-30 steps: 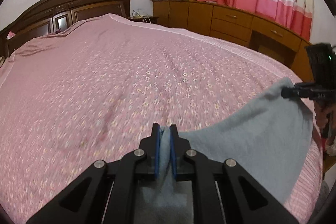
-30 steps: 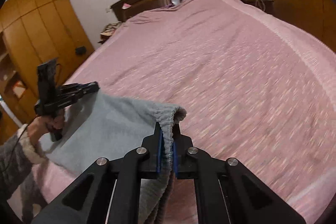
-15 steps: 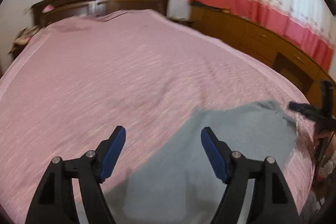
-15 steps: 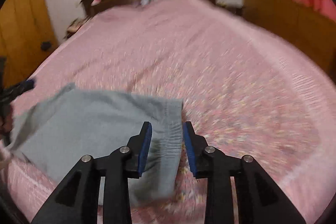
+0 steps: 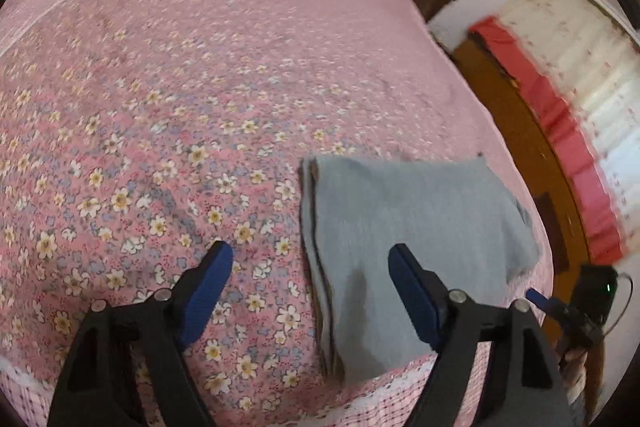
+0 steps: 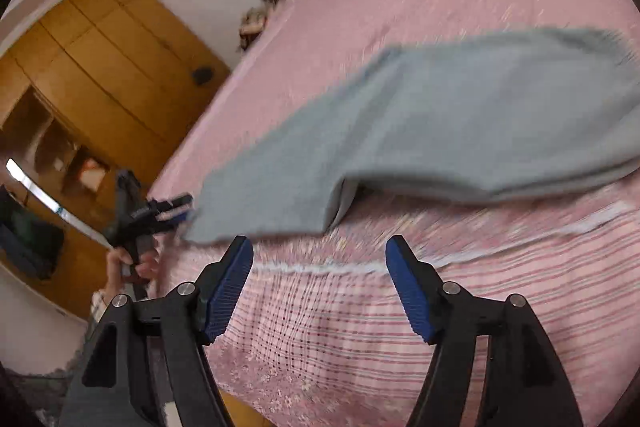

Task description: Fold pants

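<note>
Two tools hang over the near end of the bed, and neither has hold of anything. Starting left of the pants, the left tool points steeply down with its jaws wide and opening further; the left blue pad sits over the flowered bedspread beside the cloth, the right pad over the cloth itself, and the pants' stacked left edge runs between them untouched. The grey pants lie flat on the bedspread near the foot edge, doubled over, with layered edges showing along that left side, so a fold appears already laid down and released. To the right of the pants, the right tool hovers off the bed's edge, above the striped border of the bedspread, its jaws also opening and nothing between them; the cloth lies just beyond its tips. Both tools probably stand clear to let the cloth settle. From the right wrist view the pants look blurred, so finer creases cannot be read.
</note>
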Available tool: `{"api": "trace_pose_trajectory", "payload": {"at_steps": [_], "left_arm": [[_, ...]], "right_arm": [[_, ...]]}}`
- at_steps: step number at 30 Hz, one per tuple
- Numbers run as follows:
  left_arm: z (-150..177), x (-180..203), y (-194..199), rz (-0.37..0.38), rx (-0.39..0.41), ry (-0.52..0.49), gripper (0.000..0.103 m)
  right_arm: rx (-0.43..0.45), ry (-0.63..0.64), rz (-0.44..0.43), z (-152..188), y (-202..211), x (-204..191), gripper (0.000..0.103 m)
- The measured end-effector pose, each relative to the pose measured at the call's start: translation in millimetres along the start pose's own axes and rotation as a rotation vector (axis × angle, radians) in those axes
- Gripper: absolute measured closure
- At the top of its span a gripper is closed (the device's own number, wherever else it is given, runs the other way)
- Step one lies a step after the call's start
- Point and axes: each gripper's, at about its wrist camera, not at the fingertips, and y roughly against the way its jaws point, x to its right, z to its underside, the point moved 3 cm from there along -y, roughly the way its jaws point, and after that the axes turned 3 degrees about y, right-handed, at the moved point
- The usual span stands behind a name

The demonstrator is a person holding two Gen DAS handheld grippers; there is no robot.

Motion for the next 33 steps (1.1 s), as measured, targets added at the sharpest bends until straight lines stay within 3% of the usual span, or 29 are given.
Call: {"api": "trace_pose_trajectory", "payload": {"at_steps": [4, 7, 9, 10, 11, 12, 13, 18, 24, 29, 31, 33], "left_arm": [[2, 14, -15, 0.051, -0.034, -0.042, 0.023], [-4, 23, -34, 0.026, -0.03, -0.111, 0.026], [-15, 18, -35, 0.025, -0.012, -0.08, 0.051], [-17, 15, -34, 0.021, -0.01, -0.048, 0.076], [-18, 12, -34, 0.045, -0.016, -0.011, 0.091], [-16, 8, -33, 0.097, -0.026, 0.018, 0.095], [-14, 6, -30, 0.132, -0.018, 0.032, 0.096], [-13, 1, -10, 0.145, 0.066, 0.051, 0.097], [-45, -11, 8, 0.114, 0.117, 0.025, 0.098], [-75, -30, 16, 0.089, 0.154, 0.02, 0.103], [-81, -38, 24, 0.029, 0.174, 0.0, 0.103], [-85, -44, 21, 0.053, 0.161, 0.011, 0.103]], "right_arm": [[-0.04, 0.008, -0.004, -3, -22, -7, 0.033], [-0.056, 0.01, -0.011, -1, -29, -9, 0.033], [-0.06, 0.015, -0.015, 1, -31, -8, 0.033], [-0.061, 0.02, -0.014, 2, -31, -8, 0.033], [-0.064, 0.025, -0.015, 4, -31, -8, 0.033], [-0.068, 0.034, -0.015, 5, -33, -9, 0.033], [-0.072, 0.044, -0.014, 8, -35, -9, 0.033], [-0.061, 0.06, -0.001, 8, -33, -7, 0.033], [0.012, 0.075, -0.004, -12, -32, -14, 0.033], [0.036, -0.022, -0.008, -8, -30, 5, 0.033], [0.037, -0.094, -0.011, -5, -34, 23, 0.033], [0.063, -0.186, -0.031, -5, -36, 44, 0.033]]}}
